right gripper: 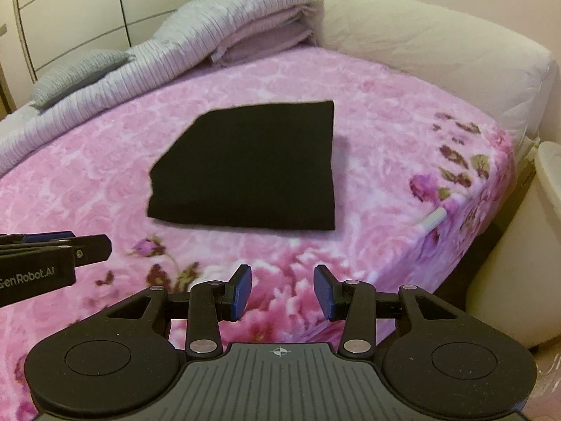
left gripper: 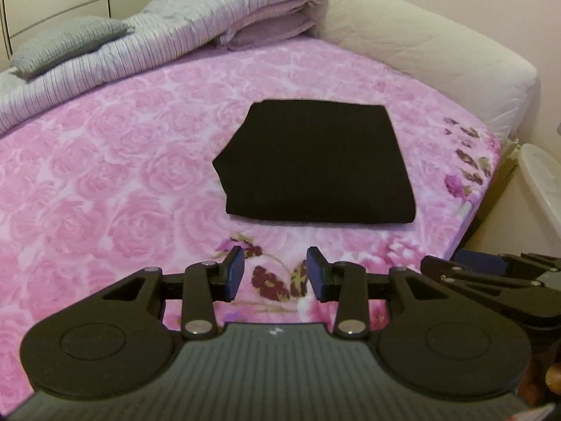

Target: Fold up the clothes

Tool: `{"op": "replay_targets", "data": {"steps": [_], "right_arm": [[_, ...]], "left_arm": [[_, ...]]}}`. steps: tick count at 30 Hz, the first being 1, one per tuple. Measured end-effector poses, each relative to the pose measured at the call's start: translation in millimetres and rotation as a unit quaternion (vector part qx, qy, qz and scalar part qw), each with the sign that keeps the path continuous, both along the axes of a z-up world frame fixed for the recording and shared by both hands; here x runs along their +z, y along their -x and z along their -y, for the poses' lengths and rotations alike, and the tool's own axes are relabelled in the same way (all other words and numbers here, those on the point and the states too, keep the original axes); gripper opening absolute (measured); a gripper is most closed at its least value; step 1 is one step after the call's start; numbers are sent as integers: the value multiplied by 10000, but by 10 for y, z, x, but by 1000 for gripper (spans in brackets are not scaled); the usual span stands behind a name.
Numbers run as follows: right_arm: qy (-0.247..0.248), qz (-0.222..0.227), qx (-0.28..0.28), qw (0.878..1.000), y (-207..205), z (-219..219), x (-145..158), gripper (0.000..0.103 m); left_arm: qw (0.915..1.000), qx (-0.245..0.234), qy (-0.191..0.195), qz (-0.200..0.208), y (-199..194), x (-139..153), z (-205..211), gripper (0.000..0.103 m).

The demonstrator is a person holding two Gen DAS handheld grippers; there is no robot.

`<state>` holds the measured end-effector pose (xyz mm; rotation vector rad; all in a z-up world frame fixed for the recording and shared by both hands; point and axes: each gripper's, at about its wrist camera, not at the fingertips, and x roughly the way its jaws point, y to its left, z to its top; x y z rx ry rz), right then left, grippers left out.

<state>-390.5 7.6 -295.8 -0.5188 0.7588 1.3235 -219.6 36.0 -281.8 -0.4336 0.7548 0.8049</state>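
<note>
A black garment (left gripper: 312, 165) lies folded into a flat rectangle on the pink rose-patterned blanket (left gripper: 115, 182); the right wrist view shows the same black garment (right gripper: 249, 168) on the pink blanket (right gripper: 385, 133). My left gripper (left gripper: 275, 272) hovers over the blanket short of the garment's near edge, open, nothing between its blue pads. My right gripper (right gripper: 282, 291) also hangs open and empty, short of the garment. The right gripper's body (left gripper: 491, 277) shows at the right edge of the left wrist view, and the left gripper's body (right gripper: 45, 259) at the left edge of the right wrist view.
A striped grey-lilac duvet (left gripper: 168, 24) with a grey knitted cushion (left gripper: 66, 45) is piled at the far side. A cream mattress (left gripper: 438, 56) lies bare at the far right. The bed's edge drops off on the right beside a white tub (right gripper: 547, 189). Wardrobe doors (right gripper: 70, 10) stand behind.
</note>
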Motion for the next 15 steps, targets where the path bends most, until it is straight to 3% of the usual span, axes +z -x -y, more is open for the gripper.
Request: {"op": "replay_targets", "data": {"steps": [11,15], "right_arm": [[369,-45,-92,9993,-338,-425,-398,43],[383,-386,37,9985,-535,-505,-524,43]], "left_arm": [[9990,224,293,-236,-317,-410,-344,34],[9964,263,803,-48,-303,-568,-486,34]]}}
